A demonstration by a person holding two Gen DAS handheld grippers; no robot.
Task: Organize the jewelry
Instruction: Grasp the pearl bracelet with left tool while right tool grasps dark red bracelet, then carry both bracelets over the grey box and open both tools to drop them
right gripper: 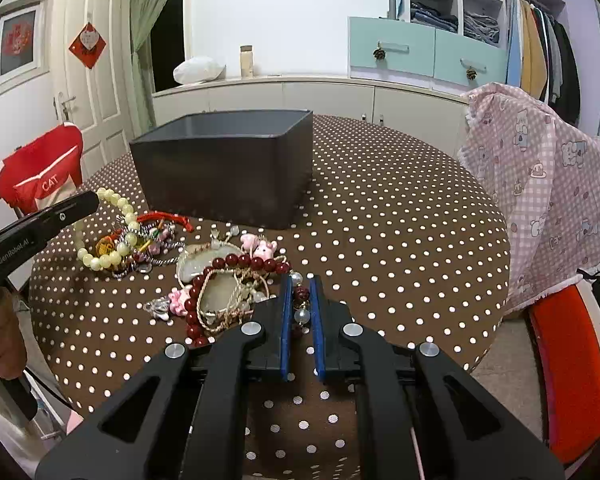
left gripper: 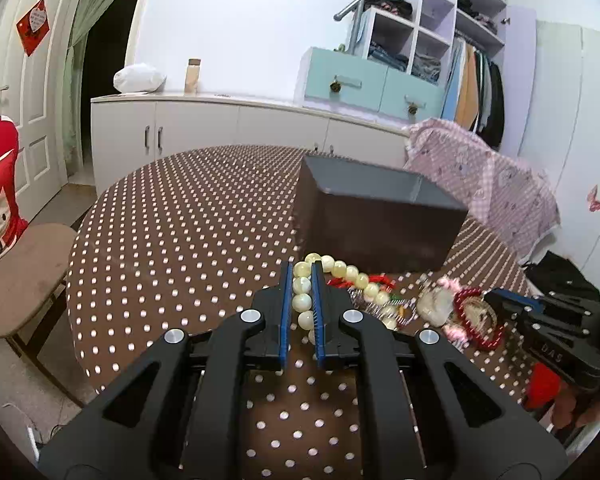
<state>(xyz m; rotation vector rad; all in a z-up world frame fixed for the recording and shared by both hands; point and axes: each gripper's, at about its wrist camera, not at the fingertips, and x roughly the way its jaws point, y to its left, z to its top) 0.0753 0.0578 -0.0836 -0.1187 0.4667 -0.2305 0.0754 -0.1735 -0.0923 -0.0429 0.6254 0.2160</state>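
The left gripper (left gripper: 301, 276) fingers are closing narrowly around the pale bead bracelet (left gripper: 302, 300), the right gripper (right gripper: 300, 286) fingers around the dark red bead bracelet (right gripper: 301, 294), both lying before the grey box (right gripper: 228, 168), probably for lifting inside.

Tablecloth (right gripper: 380, 216): brown, white polka dots. Box (right gripper: 228, 176): dark grey. Bead strand (right gripper: 112, 232): pale cream. Bead bracelet (right gripper: 240, 262): dark red. Draped cloth (right gripper: 548, 200): pink check.

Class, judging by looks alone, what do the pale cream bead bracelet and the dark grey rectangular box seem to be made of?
Pale cream bead bracelet: glossy, slightly translucent round beads with highlights, possibly jade-like stone, glass or resin. Dark grey rectangular box: smooth matte walls with rounded corners, probably plastic.
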